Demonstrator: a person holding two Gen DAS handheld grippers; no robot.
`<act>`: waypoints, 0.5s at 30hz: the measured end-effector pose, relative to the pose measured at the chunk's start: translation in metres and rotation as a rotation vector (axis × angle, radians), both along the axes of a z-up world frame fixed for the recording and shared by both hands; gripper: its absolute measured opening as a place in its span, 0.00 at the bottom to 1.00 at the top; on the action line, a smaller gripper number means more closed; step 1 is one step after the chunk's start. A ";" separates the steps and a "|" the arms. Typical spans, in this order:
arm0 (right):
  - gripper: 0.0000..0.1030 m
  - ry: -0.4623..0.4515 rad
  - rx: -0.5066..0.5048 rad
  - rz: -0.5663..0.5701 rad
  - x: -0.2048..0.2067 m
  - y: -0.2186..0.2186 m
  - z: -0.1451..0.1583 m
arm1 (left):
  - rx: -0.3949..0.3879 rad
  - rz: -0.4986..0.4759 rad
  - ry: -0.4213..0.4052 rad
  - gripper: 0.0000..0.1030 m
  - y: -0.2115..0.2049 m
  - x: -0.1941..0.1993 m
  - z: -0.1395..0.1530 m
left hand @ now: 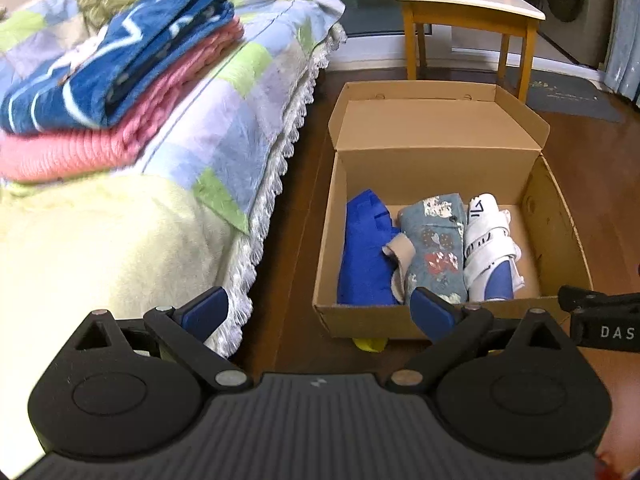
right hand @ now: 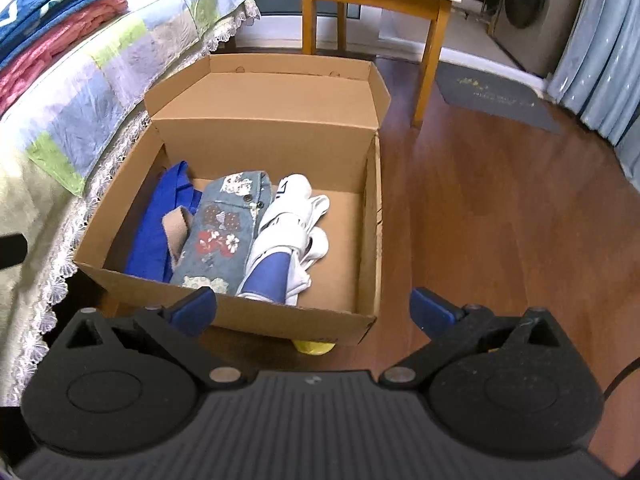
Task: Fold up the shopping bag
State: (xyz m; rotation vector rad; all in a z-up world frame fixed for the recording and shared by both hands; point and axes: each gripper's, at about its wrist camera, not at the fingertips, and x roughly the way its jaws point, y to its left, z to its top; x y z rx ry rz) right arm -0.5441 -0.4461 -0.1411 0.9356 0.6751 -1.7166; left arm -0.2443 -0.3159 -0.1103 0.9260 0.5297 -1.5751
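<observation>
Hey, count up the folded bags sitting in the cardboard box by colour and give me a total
Blue: 1, the plain blue bag on the bed side of the cardboard box
Grey-blue floral: 1, the patterned bag in the middle
White with a blue patch: 1, the white bag beside it
Total: 3

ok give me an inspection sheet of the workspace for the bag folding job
surface: wooden floor, bare to the right of the box
job's things: cardboard box open, holding a blue bag, a floral denim bag and a white bag side by side
clutter: yellow object peeking from under the box
grippers: left gripper and right gripper open, fingers empty
cables: dark cable at the right edge
surroundings: bed with stacked towels, wooden chair, washing machine
</observation>
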 end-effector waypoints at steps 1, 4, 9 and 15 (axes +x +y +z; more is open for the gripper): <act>0.99 -0.006 0.004 0.002 0.000 0.000 0.000 | 0.009 0.008 0.012 0.95 0.002 0.002 -0.001; 0.99 -0.015 0.013 0.014 0.003 0.001 0.000 | 0.019 0.026 0.015 0.95 0.007 0.006 -0.004; 0.99 -0.031 0.025 0.020 0.006 0.003 -0.003 | 0.028 0.053 0.015 0.95 0.015 0.009 -0.010; 0.99 -0.030 0.049 0.008 0.006 0.007 -0.007 | 0.025 0.029 -0.011 0.95 0.024 0.004 -0.014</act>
